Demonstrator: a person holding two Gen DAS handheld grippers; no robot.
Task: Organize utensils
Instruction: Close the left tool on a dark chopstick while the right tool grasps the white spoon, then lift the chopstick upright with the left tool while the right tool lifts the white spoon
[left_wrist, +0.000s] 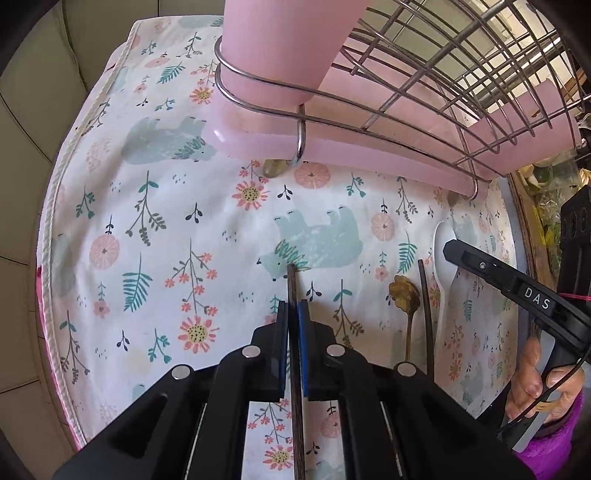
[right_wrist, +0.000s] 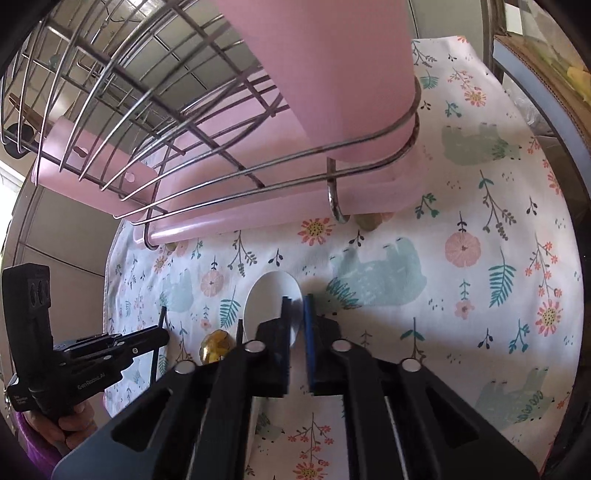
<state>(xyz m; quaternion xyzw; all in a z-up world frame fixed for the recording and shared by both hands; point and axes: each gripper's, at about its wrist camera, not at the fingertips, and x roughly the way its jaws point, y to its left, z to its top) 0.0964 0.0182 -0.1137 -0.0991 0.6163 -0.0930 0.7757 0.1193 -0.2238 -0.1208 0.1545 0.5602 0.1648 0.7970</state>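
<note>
My left gripper (left_wrist: 293, 310) is shut on a dark chopstick (left_wrist: 291, 284), whose tip sticks out ahead of the fingers above the floral cloth. A second dark chopstick (left_wrist: 425, 306), a gold spoon (left_wrist: 404, 295) and a white plastic spoon (left_wrist: 445, 254) lie on the cloth to its right. My right gripper (right_wrist: 296, 306) is over the white spoon (right_wrist: 266, 295), its jaws narrowly apart astride the bowl's right edge. The pink utensil cup (left_wrist: 280, 48) stands in the wire rack's ring, straight ahead of both grippers.
A wire dish rack (left_wrist: 461, 85) on a pink drip tray (left_wrist: 332, 155) fills the back of the floral cloth (left_wrist: 147, 221). The right gripper's body (left_wrist: 517, 291) shows at the right edge. Boxes stand beyond the cloth's right side (right_wrist: 535, 55).
</note>
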